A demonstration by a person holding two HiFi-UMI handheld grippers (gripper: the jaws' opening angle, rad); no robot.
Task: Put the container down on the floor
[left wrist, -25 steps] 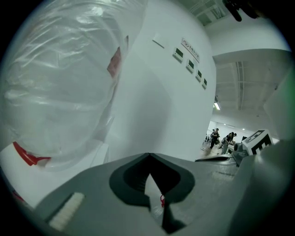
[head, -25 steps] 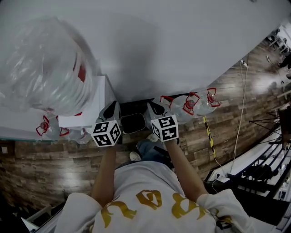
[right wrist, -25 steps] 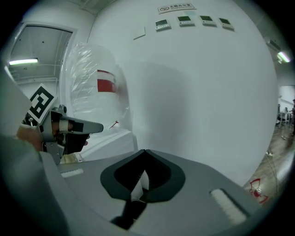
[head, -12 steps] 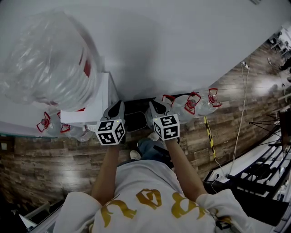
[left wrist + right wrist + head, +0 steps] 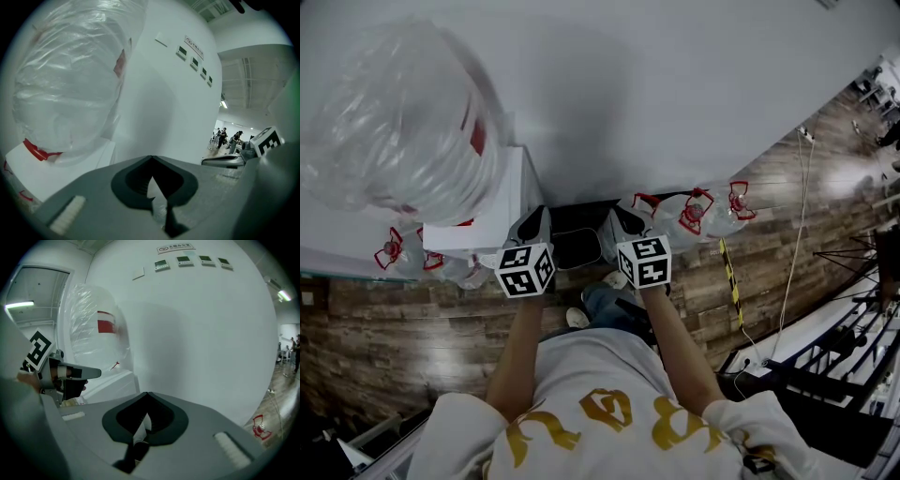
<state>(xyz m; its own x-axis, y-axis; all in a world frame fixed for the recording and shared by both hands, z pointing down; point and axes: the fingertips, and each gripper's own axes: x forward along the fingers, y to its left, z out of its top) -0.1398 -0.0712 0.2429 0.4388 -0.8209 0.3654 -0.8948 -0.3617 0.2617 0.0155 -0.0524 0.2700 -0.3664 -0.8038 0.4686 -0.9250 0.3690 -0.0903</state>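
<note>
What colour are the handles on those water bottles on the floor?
The handles are red, clearest in the head view.

A curved white wall [image 5: 675, 103] rises just ahead of the right hand-held gripper [image 5: 620, 232], with a row of small display panels [image 5: 192, 260] set high on it. Dark wood-plank floor [image 5: 403, 347] spreads below, crossed to that gripper's right by yellow-and-black hazard tape [image 5: 730, 277] and a white cable [image 5: 794, 244]. A ceiling strip light [image 5: 18, 304] glows up to its left.

Glossy wood-grain planks formed the floor [image 5: 394, 328]; the wall [image 5: 675, 94] was smooth, matt white; the bag [image 5: 394, 131] was clear, crinkled plastic film; the container [image 5: 577, 251] looked dark, matt; the shirt [image 5: 600, 394] was cloth.
</note>
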